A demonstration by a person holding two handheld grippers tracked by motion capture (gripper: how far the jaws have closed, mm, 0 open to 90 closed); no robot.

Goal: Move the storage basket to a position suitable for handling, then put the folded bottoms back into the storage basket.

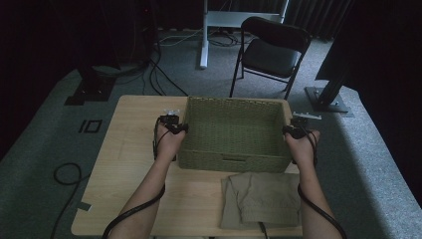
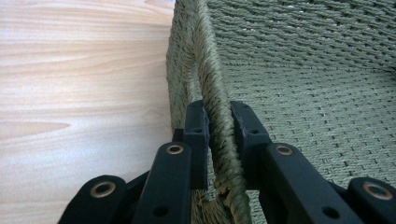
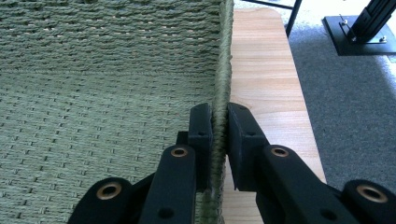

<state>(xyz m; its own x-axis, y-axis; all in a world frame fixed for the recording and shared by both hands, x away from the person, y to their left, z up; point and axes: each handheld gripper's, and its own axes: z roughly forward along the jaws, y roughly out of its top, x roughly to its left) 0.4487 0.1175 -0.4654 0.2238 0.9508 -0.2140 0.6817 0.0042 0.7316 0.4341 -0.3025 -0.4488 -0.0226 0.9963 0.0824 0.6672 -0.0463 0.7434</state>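
- Nearest edge of the wooden table point(image 1: 129, 199): a folded khaki garment point(image 1: 261, 199) lies flat at the right front, just in front of the basket and seemingly not touching it.
- Two bare forearms come in from the bottom of the high view, a black cable trailing along each.
- Woven green basket point(image 1: 234, 132): rectangular, open-topped, standing upright on the table at mid-depth, right of centre. A slot handle shows in its near wall. No contents seen inside; woven floor visible.
- Left gripper point(image 1: 180, 128): at the basket's left wall. In the left gripper view point(image 2: 218, 122) the two black jaws straddle the braided rim, one outside over the table, one inside over the basket floor. Jaws closed onto the rim, pads pressing the weave on both sides.
- Right gripper point(image 1: 290, 130): at the basket's right wall, roughly opposite the left one. In the right gripper view point(image 3: 219, 122) the jaws pinch the thin right rim, inner jaw over the basket floor, outer jaw over the table edge. Clamped tight, no gap visible between pads and rim.
- Basket base appears to rest on the table; whether it is lifted clear, cannot tell.
- Beyond the table: grey carpet, a black folding chair point(image 1: 271, 52) behind the basket, a white stand leg point(image 1: 204, 35) left of it, loose cables point(image 1: 159, 74), and black stand bases at far left and far right.
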